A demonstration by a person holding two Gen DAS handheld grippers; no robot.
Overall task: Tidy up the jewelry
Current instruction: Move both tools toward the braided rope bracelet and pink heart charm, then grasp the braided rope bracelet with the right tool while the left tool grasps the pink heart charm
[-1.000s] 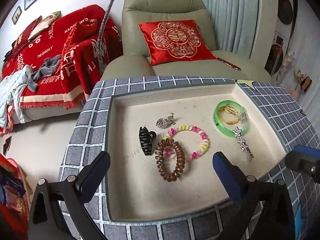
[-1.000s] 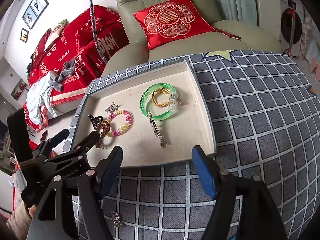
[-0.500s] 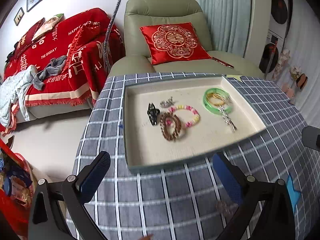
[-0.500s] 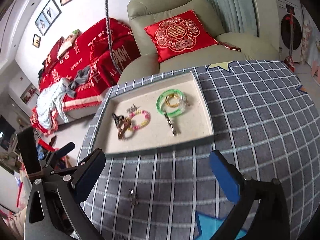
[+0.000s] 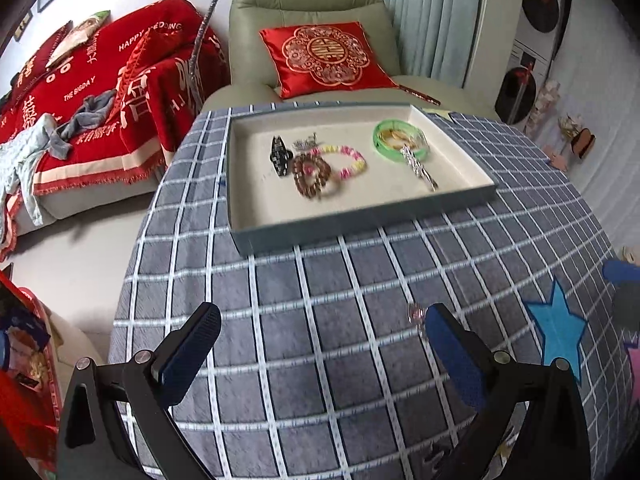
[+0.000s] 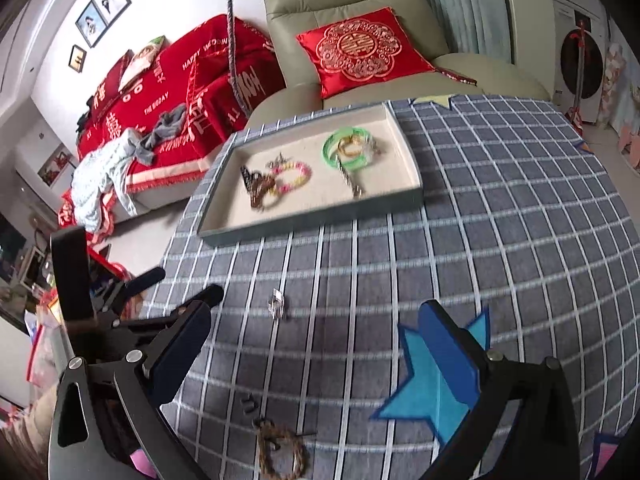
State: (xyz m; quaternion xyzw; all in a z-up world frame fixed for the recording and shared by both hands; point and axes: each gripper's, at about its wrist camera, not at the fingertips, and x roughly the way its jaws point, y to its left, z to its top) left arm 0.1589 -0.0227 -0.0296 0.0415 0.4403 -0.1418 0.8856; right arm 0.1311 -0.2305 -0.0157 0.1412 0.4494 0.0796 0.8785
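**Loose pieces wait on the cloth while both tongs hang empty**

At the left, the left gripper (image 5: 320, 344) hovers over the checked tablecloth (image 5: 344, 280) with its jaws wide apart and nothing between them. Just off its right finger lies a small pinkish trinket (image 5: 415, 314), touching the cloth, well short of the tray (image 5: 360, 220).

Further along, the tray holds a black hair claw (image 5: 279, 155), a brown coil band (image 5: 313, 174) overlapping a pink-and-yellow bead bracelet (image 5: 347, 160), then a green bangle (image 5: 400, 140) with a silver clip (image 5: 420, 168) leaning across it.

To the right, the right gripper (image 6: 316, 344) also stands fully apart and empty. Below it in its own view, a tiny clear charm (image 6: 276, 306) sits on the cloth, and near the bottom edge a brown braided bracelet (image 6: 280, 454) lies beside a small dark bit whose nature I cannot make out.

The risks, as I judge them: the charm is small and flat, so broad pads may skid over it or pinch the cloth instead. The two tools are close together, and reaching for neighbouring pieces could knock one against the other. Dropping a piece onto the crowded middle of the tray could tangle it with the coil and beads.
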